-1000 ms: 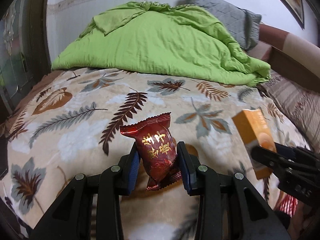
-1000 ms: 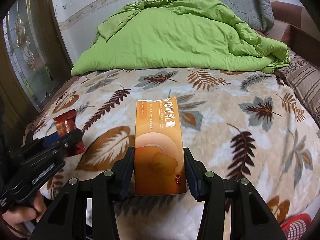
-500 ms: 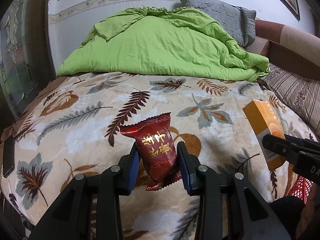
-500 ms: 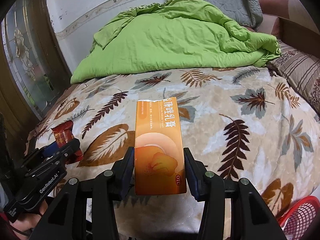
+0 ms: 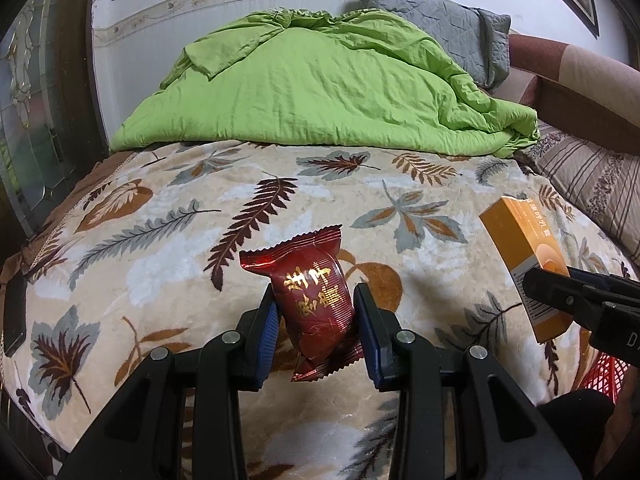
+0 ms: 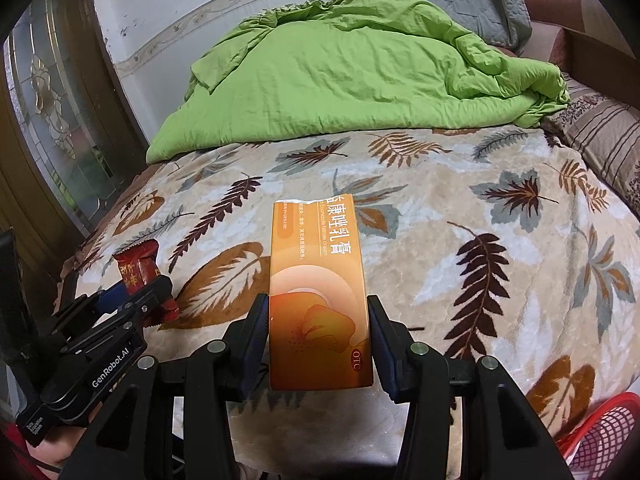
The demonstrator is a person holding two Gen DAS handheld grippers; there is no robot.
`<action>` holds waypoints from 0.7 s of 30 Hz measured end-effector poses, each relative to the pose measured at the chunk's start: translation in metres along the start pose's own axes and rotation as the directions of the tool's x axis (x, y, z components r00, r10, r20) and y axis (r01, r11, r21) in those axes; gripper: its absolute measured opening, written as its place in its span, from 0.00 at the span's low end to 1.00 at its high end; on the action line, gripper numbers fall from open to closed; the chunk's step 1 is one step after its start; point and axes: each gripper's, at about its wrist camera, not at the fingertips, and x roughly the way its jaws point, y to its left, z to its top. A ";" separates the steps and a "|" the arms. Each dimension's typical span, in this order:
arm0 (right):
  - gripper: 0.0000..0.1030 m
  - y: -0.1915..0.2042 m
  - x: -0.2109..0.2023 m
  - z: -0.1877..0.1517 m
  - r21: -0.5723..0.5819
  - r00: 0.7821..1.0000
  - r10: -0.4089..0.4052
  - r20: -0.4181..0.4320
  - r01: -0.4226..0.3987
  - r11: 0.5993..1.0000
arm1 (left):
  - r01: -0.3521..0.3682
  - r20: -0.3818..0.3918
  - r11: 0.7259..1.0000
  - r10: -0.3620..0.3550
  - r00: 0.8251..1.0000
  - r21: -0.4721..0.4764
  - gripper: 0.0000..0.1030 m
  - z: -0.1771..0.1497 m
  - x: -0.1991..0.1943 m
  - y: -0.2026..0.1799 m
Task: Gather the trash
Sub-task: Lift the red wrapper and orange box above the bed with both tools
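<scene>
My left gripper [image 5: 314, 316] is shut on a dark red snack wrapper [image 5: 310, 300] with gold characters and holds it above the leaf-patterned blanket [image 5: 160, 240]. My right gripper [image 6: 318, 332] is shut on an orange cream box [image 6: 318, 292] marked OTC, also held above the blanket. In the left wrist view the orange box [image 5: 524, 264] and the right gripper show at the right. In the right wrist view the red wrapper [image 6: 138, 270] and the left gripper show at the left.
A green quilt [image 5: 320, 88] and a grey pillow [image 5: 440, 20] lie at the far end of the bed. A striped pillow [image 5: 592, 184] is at the right. A red mesh basket [image 6: 604, 432] stands low at the right, off the bed's near edge.
Both grippers have pulled back and up from the bed, still holding the wrapper and the box. The red basket has come further into the right wrist view.
</scene>
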 end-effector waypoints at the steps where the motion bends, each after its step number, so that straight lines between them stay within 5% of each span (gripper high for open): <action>1: 0.50 0.000 0.000 0.000 0.002 1.000 0.002 0.000 -0.002 1.000 | 0.000 0.000 1.000 0.000 1.000 0.000 0.34 0.000 0.000 0.000; 21: 0.50 -0.011 -0.021 -0.008 0.069 1.000 0.028 0.014 -0.029 0.997 | 0.059 0.003 0.997 -0.059 0.998 0.040 0.34 0.000 -0.002 -0.016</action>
